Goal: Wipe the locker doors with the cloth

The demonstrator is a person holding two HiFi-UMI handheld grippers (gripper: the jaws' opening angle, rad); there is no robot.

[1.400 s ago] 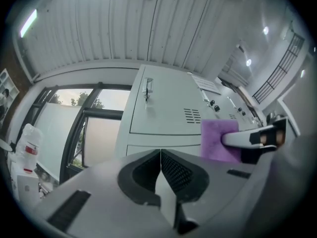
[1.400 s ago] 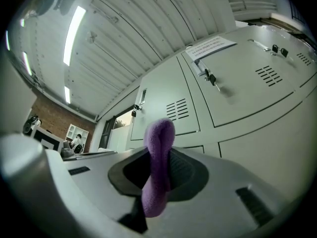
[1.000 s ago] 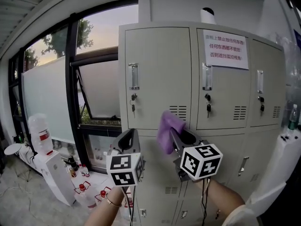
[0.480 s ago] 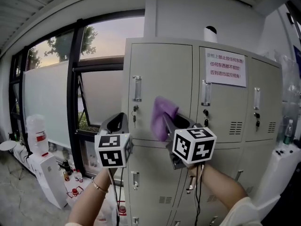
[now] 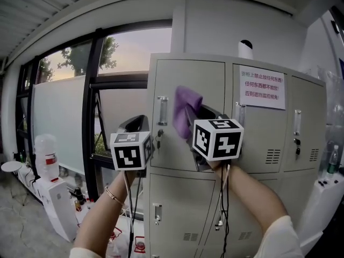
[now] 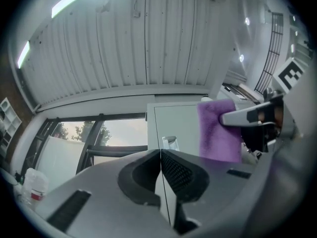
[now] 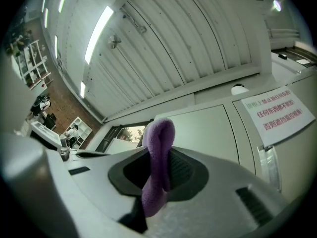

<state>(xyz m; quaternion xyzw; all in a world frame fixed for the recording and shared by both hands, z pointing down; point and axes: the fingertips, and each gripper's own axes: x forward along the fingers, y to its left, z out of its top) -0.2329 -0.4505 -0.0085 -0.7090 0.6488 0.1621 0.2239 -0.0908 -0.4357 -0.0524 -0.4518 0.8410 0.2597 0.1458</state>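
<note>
Cloth (image 5: pixel 185 110), purple and folded over, is pinched between the jaws of the right gripper (image 7: pixel 160 155), its rounded fold sticking out past the tips. In the head view it is raised in front of the upper left door (image 5: pixel 210 87) of the grey lockers (image 5: pixel 252 187), just right of that door's handle (image 5: pixel 162 110); whether it touches the metal cannot be told. The left gripper (image 6: pixel 160 155) is held up nearby to the left, jaws pressed together with nothing between them. A paper notice (image 5: pixel 262 88) with red print hangs on the middle upper door. A large window (image 5: pixel 64 106) fills the far left.
</note>
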